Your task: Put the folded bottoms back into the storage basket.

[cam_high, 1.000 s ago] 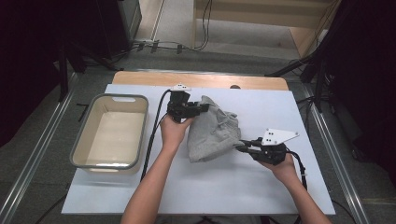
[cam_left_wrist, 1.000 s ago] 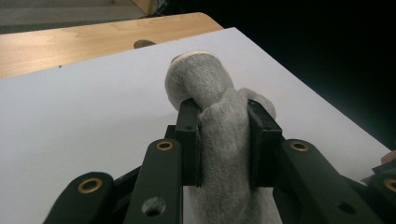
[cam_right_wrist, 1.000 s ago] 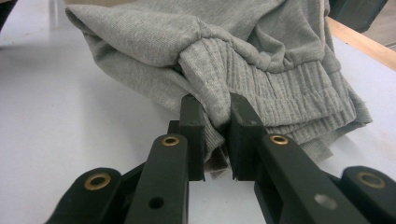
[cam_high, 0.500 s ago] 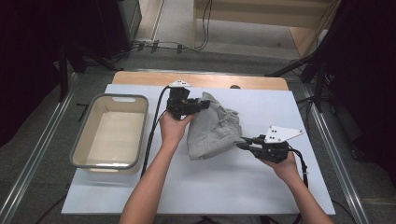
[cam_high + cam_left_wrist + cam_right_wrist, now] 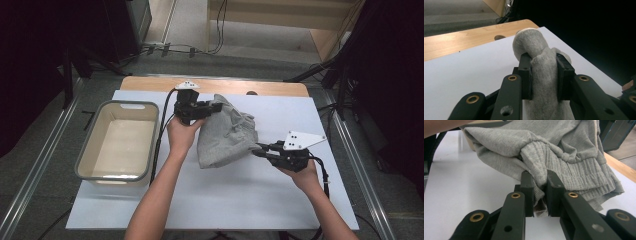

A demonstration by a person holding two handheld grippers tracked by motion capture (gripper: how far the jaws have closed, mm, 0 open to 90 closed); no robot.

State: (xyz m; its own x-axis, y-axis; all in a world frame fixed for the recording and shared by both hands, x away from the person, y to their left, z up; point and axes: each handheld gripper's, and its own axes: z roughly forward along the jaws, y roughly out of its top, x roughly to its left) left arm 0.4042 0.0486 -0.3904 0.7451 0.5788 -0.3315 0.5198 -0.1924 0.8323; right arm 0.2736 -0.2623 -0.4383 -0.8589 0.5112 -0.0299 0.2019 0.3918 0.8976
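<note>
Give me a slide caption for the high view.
Left claw and right claw each grip the grey garment beside the tub.

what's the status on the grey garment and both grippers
Left gripper and right gripper shut on grey garment. Garment bunched on the table. Bin aside, nothing in the way.

Table evenly lit from above, surroundings left in darkness

The white table top (image 5: 240, 200) is lit brightly and evenly in the high view, with only soft, faint shadows cast beside the grey cloth (image 5: 225, 137) and the tub (image 5: 117, 105); the room around it is lost in near black. The high view is rendered slightly soft and grainy. In the two gripper views the near black jaws are blurred, the knit of the cloth (image 5: 564, 162) is held sharp, and the background falls dark.
</note>
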